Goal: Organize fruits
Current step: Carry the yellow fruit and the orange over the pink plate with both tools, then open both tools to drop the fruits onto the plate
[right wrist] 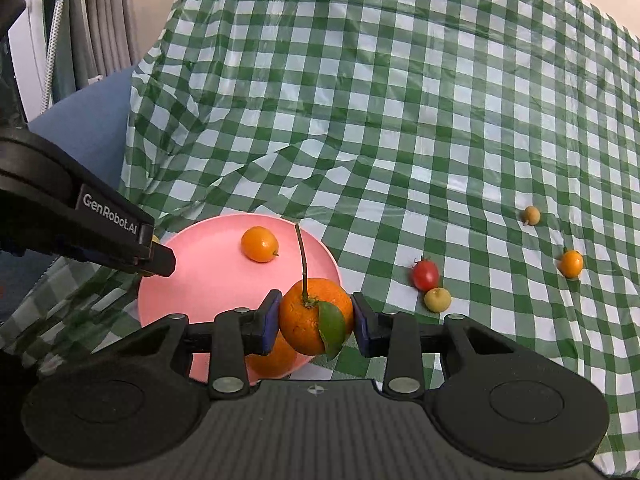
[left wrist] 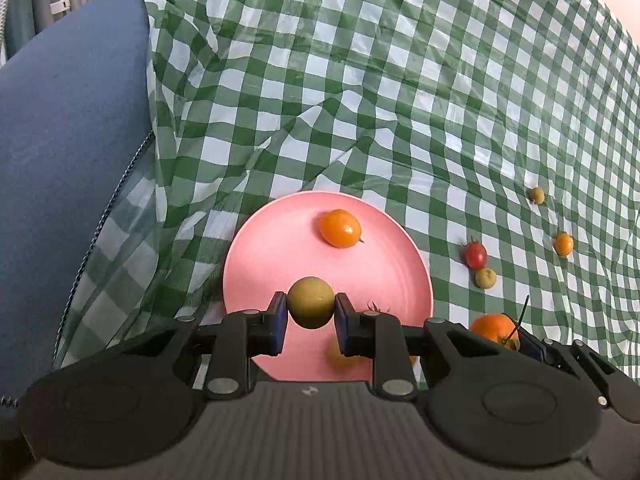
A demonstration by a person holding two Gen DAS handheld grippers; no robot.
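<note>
In the left wrist view my left gripper [left wrist: 311,317] is shut on a round yellow-green fruit [left wrist: 311,300], held just above the pink plate [left wrist: 272,256]. An orange kumquat [left wrist: 340,228] lies on the plate's far side. A red tomato [left wrist: 374,307] peeks out from behind one finger. My right gripper [right wrist: 316,318] is shut on a mandarin [right wrist: 304,320] with a long stem and a green leaf, over the near right rim of the pink plate [right wrist: 208,280]. Under it another orange fruit [right wrist: 272,360] lies on the plate. The left gripper's finger [right wrist: 160,260] reaches in over the plate's left edge.
Loose on the green-checked cloth [right wrist: 400,120] to the right lie a red cherry tomato [right wrist: 425,274], a yellow-green fruit [right wrist: 437,299], an orange kumquat [right wrist: 571,263] and a small yellowish fruit [right wrist: 532,214]. A blue cushion [left wrist: 60,160] borders the cloth on the left.
</note>
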